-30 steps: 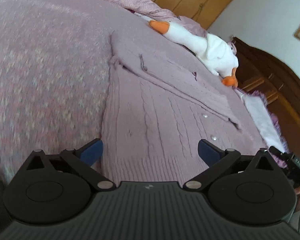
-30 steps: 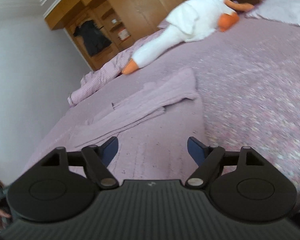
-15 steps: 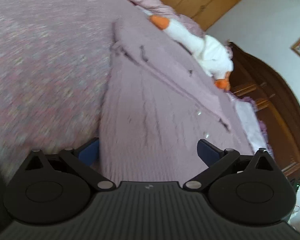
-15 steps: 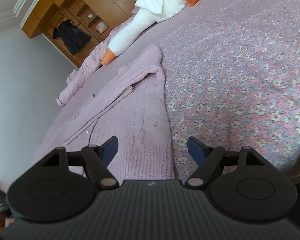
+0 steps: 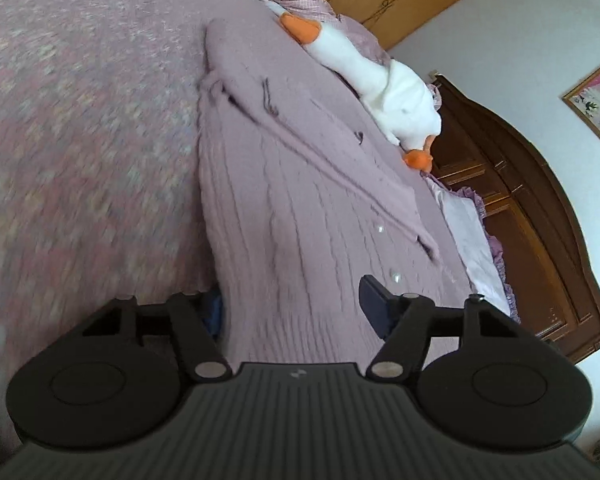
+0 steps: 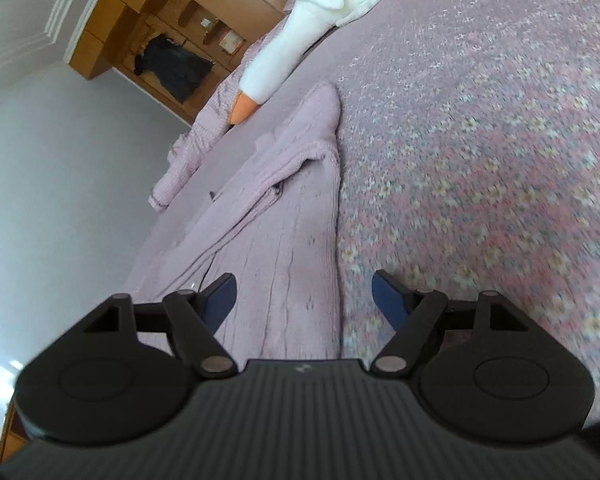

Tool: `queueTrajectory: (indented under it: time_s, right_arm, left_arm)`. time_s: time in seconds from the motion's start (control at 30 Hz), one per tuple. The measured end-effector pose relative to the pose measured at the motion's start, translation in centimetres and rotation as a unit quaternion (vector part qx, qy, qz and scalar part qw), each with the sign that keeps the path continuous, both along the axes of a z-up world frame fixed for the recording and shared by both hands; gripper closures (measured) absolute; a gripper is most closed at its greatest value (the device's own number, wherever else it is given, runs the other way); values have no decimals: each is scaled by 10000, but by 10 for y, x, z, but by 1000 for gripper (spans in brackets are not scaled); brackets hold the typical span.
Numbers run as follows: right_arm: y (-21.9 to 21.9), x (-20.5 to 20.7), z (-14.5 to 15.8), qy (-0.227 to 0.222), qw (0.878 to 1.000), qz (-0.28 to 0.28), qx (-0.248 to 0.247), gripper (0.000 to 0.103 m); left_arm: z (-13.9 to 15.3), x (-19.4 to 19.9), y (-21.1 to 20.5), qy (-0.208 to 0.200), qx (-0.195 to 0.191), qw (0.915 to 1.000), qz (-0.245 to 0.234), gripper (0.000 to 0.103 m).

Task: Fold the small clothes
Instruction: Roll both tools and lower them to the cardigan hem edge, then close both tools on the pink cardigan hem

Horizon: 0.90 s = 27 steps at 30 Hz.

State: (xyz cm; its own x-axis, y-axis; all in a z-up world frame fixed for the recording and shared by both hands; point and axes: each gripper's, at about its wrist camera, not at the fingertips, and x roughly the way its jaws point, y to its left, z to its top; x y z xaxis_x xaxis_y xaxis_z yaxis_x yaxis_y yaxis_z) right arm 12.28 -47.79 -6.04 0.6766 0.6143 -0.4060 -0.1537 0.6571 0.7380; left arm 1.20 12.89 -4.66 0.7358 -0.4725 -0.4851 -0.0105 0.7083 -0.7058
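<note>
A lilac cable-knit cardigan [image 5: 284, 208] lies flat on the bed, sleeves folded across its front, small clear buttons along one side. My left gripper [image 5: 292, 308] is open and straddles one corner of the hem. Its left finger is partly hidden at the cardigan's side edge, and its right finger [image 5: 374, 308] rests on the knit near a button. In the right wrist view the same cardigan [image 6: 284, 216] runs away from me. My right gripper [image 6: 304, 296] is open around the other hem corner, with one fingertip [image 6: 388, 298] over the bedspread just outside the edge.
A floral pink bedspread [image 5: 80, 128] covers the bed [image 6: 480, 128]. A white plush goose [image 5: 380, 80] with orange beak and feet lies beyond the cardigan [image 6: 324, 12]. A dark wooden headboard [image 5: 540, 216], a pale pillow [image 5: 468, 232] and wooden wardrobes [image 6: 172, 40] stand around.
Both grippers have dropped low and moved forward onto the cardigan's hem. The knit now fills the gap between each pair of fingers. Both stayed open.
</note>
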Motion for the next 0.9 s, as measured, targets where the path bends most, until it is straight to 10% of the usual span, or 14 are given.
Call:
queueTrajectory:
  time_s: [0.23, 0.5, 0.9]
  right_arm:
    - [-14, -41, -21, 586, 9923, 508, 970, 26]
    - [9, -10, -15, 333, 9928, 663, 936, 26]
    - [8, -41, -25, 529, 9877, 1018, 1067, 30]
  left_arm:
    - [-9, -31, 1, 70, -388, 9991, -126, 32]
    - [-10, 19, -2, -116, -260, 9993, -237, 37]
    - [-11, -24, -7, -166, -181, 9997, -67, 47]
